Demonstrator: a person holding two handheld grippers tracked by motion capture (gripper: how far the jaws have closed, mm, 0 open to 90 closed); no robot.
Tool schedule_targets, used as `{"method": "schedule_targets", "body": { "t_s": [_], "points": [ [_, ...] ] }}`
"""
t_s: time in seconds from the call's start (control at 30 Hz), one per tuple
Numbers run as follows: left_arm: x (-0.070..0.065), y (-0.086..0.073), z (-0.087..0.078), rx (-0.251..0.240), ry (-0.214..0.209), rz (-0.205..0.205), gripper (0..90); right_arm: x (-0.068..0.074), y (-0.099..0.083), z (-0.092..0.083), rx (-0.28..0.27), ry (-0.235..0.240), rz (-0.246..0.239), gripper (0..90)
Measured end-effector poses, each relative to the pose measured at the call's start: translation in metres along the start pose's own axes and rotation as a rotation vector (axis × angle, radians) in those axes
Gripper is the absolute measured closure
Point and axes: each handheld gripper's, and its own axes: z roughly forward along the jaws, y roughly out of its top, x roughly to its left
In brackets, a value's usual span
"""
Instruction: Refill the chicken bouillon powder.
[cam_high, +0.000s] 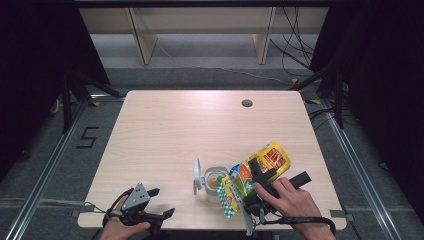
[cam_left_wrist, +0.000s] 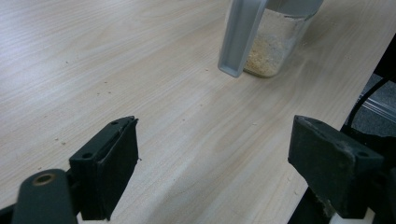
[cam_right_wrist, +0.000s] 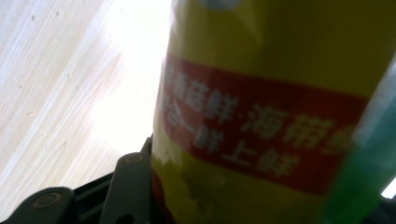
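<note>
Near the desk's (cam_high: 165, 125) front edge, the right hand-held gripper (cam_high: 257, 175) pinches a light, crinkly, soft bag (cam_high: 260, 167) tilted over the jar (cam_high: 215, 181); the left hand-held gripper (cam_high: 150, 207) is open.

Grey carpet floor (cam_high: 45, 150), possibly wooden shelving (cam_high: 200, 30) behind.

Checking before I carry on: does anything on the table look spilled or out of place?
Small crumbs lie scattered on the table near the jar, which stands upright with its lid off and leaning beside it. The right gripper holds the yellow bag tilted over the jar. Nothing else stands out.
</note>
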Motion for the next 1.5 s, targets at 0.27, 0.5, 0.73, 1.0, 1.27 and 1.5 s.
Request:
{"method": "schedule_targets", "body": {
  "t_s": [0.27, 0.5, 0.73, 1.0, 1.27, 1.5],
  "points": [
    [0.000, 0.000, 0.000, 0.006, 0.002, 0.002, 15.4, 0.004, -0.007, 0.001, 0.016, 0.016, 0.035, 55.3],
    [-0.002, 0.000, -0.001, 0.012, -0.002, -0.033, 15.4, 0.004, -0.009, 0.001, 0.019, 0.011, 0.020, 55.3],
    [-0.002, -0.001, 0.000, 0.006, 0.002, -0.029, 15.4, 0.005, -0.012, 0.000, 0.023, 0.015, 0.048, 55.3],
    [0.000, 0.000, 0.000, 0.002, -0.003, -0.004, 15.4, 0.004, -0.014, -0.001, 0.026, 0.023, 0.026, 55.3],
    [-0.001, -0.001, 0.001, -0.007, -0.003, -0.018, 15.4, 0.004, -0.012, -0.002, 0.024, 0.011, 0.029, 55.3],
    [-0.001, -0.001, 0.001, -0.008, -0.003, -0.018, 15.4, 0.003, -0.007, -0.001, 0.009, 0.020, 0.015, 55.3]
  ]
}}
